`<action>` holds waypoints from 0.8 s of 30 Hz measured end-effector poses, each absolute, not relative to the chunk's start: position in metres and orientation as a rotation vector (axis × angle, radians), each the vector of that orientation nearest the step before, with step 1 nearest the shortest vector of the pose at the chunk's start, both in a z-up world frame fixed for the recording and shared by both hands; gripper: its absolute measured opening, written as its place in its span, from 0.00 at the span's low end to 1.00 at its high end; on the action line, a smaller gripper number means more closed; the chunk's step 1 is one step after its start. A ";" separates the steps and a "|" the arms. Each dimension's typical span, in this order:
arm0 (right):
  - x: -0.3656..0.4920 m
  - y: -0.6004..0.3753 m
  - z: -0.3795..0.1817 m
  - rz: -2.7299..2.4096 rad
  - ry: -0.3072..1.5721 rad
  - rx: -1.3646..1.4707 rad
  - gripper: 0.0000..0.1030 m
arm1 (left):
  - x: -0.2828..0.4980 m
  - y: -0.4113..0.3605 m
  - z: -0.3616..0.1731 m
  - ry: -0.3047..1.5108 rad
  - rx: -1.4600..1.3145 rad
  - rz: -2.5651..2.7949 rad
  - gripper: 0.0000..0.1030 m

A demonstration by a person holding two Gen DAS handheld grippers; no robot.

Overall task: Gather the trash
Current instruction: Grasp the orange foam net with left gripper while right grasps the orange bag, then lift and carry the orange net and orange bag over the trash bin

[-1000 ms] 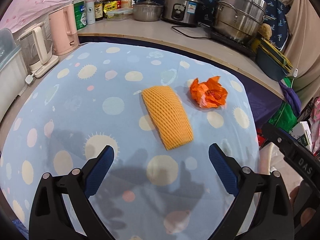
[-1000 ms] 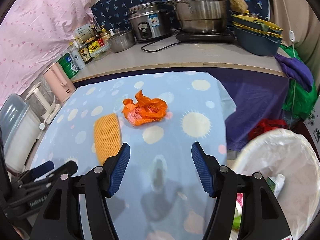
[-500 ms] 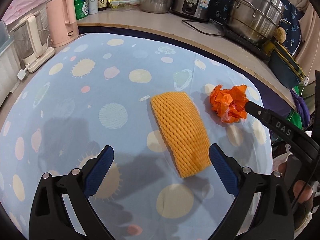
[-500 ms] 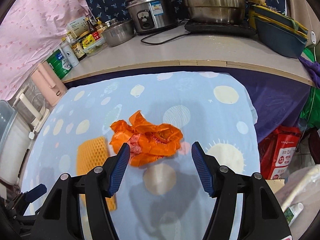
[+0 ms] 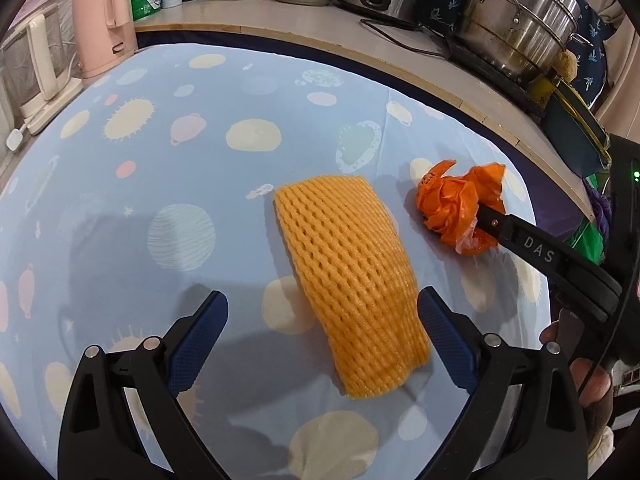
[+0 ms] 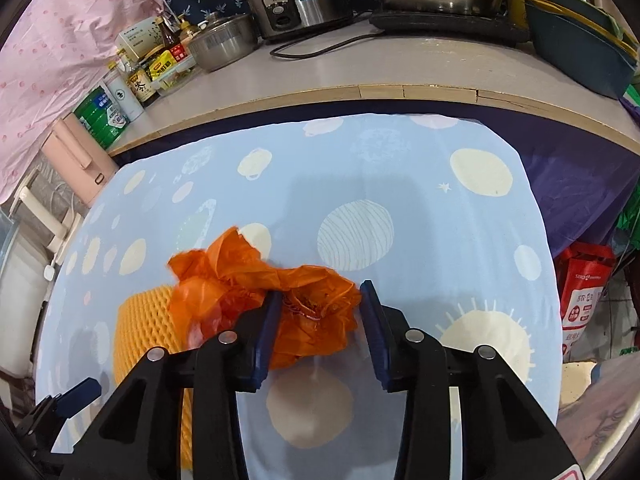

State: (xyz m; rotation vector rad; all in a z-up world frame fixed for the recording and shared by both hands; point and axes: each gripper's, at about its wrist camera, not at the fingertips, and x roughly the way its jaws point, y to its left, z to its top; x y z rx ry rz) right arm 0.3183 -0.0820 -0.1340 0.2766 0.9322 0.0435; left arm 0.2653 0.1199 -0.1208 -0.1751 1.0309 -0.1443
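right gripper [image 6: 318, 312]: a second ago it was hanging back over the table's near edge, now it's moved right in on the orange bag [image 6: 264, 292]. Jaws have narrowed and sit either side of the bag's near lump. Left pad presses into the plastic, right pad is just beside it, so I'd call it closing, not clamped yet.

bag: crumpled, lying on the table [image 6: 400, 168] cloth toward the right edge, roughly mid-depth. Can't tell if it's lifted at all.

left gripper [image 5: 322, 340]: jaws wide apart, same gap as before, but it has slid forward. The near end of the foam net [image 5: 348, 260] now sits between the fingertips, closer to the right one. Not touching as far as I can see.

net: flat on the cloth near the middle, just left of the bag, long side running away from the near edge.

what changed, basically: both hands went from approach to being lined up on one piece each.

meaning for the job: my guess is nothing's collected yet, but both grabs are a squeeze away.

watch out: the bag is thin and puffy, so the pads may pinch only a flap.
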 end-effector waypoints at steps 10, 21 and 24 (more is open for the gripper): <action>0.290 -0.083 -0.120 0.059 0.907 0.303 0.16 | 0.264 0.112 -0.129 1.075 -0.165 -0.211 0.34; 0.227 -0.088 -0.101 0.048 0.880 0.287 0.14 | 0.228 0.111 -0.104 1.052 -0.153 -0.220 0.17; 0.203 -0.093 -0.093 0.040 0.870 0.297 0.14 | 0.213 0.109 -0.094 1.044 -0.144 -0.230 0.17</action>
